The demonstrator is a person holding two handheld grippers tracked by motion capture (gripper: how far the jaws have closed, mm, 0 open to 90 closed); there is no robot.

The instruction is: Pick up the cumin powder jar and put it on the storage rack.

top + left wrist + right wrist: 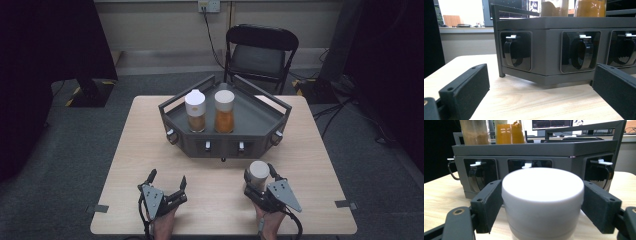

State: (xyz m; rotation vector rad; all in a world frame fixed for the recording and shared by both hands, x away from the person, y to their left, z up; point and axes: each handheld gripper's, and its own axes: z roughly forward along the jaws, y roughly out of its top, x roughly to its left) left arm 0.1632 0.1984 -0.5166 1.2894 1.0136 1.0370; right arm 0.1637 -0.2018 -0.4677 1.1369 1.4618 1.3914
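A white-capped jar stands on the table near the front right. My right gripper has a jaw on either side of its cap, and in the right gripper view both pads press against the white cap. My left gripper rests at the front left, open, with nothing between its jaws. Behind them a dark grey angular tray holds two white-capped jars, one with brown contents and one with orange contents.
The tray's front wall carries black latches in recesses and faces both grippers. A folding chair stands beyond the table's far edge. Bare wood lies left and right of the tray.
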